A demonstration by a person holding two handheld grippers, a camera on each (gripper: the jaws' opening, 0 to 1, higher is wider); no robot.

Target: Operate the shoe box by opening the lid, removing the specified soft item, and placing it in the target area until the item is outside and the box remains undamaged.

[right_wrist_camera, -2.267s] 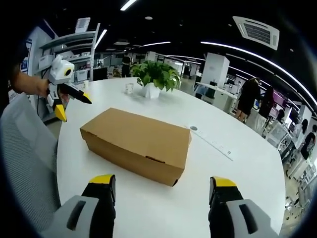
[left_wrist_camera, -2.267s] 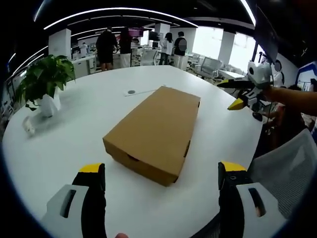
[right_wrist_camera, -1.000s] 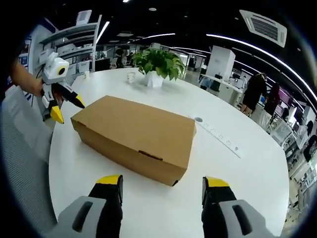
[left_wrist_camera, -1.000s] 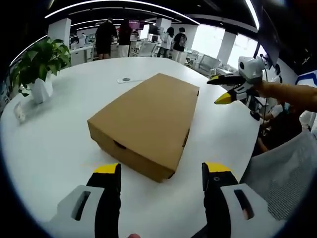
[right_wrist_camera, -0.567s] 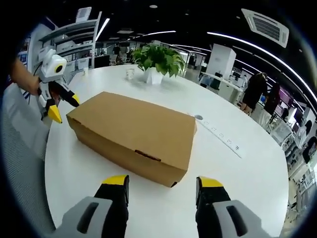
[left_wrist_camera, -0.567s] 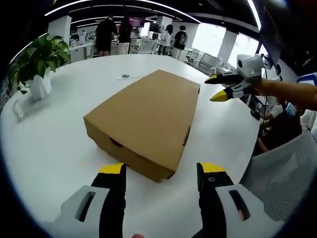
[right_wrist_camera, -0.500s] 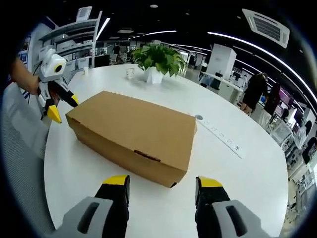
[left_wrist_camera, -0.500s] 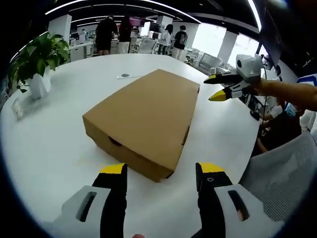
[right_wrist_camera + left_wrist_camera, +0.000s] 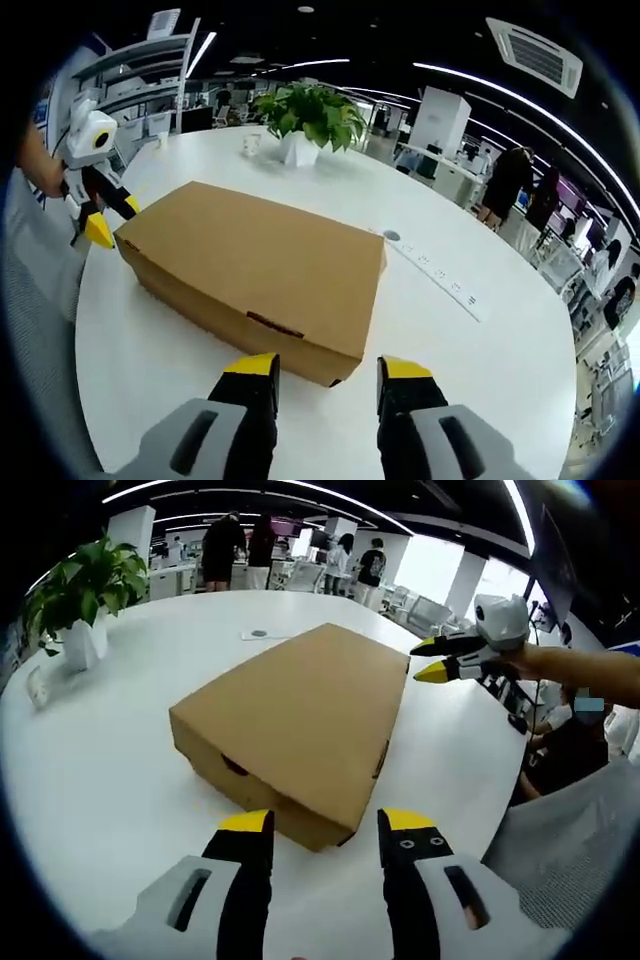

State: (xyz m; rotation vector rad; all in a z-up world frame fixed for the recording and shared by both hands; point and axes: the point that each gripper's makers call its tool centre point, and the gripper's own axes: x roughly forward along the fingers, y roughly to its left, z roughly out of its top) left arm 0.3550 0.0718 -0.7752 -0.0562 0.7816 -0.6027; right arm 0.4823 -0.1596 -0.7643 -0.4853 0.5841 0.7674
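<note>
Nothing of the task is done yet, judging from how things lie. The shoe box (image 9: 300, 730) sits shut on the white worktop (image 9: 110, 780), its lid flat and flush with the walls all round, with no dent or tear that shows. The soft item is presumably inside; it cannot be checked from here. Left to do: lift the lid, take the item out, and set it down in the target area, which no mark on the worktop points out.

In the left gripper view, the left gripper (image 9: 325, 825) hovers low at 6 o'clock, its fingers apart with a gap between the yellow tips, aimed at the near corner of the box and just short of it. The right gripper (image 9: 432, 660) shows at 2 o'clock, close to the far corner of the lid; its yellow tips look parted, gripping nothing.

In the right gripper view, the right gripper (image 9: 328, 370) rises from 6 o'clock, fingers apart, nearly at the box's (image 9: 255, 265) near corner. The left gripper (image 9: 103, 222) hangs at 9 o'clock by the opposite end.

Counted: one shoe box, two grippers, one potted plant (image 9: 305, 120) at 12 o'clock, one small white cup (image 9: 250, 145) just beside it, one round cap (image 9: 260, 634) set in the worktop, and one long power strip (image 9: 440, 275) at 3 o'clock. Several people stand far off at 12 o'clock in the left gripper view.
</note>
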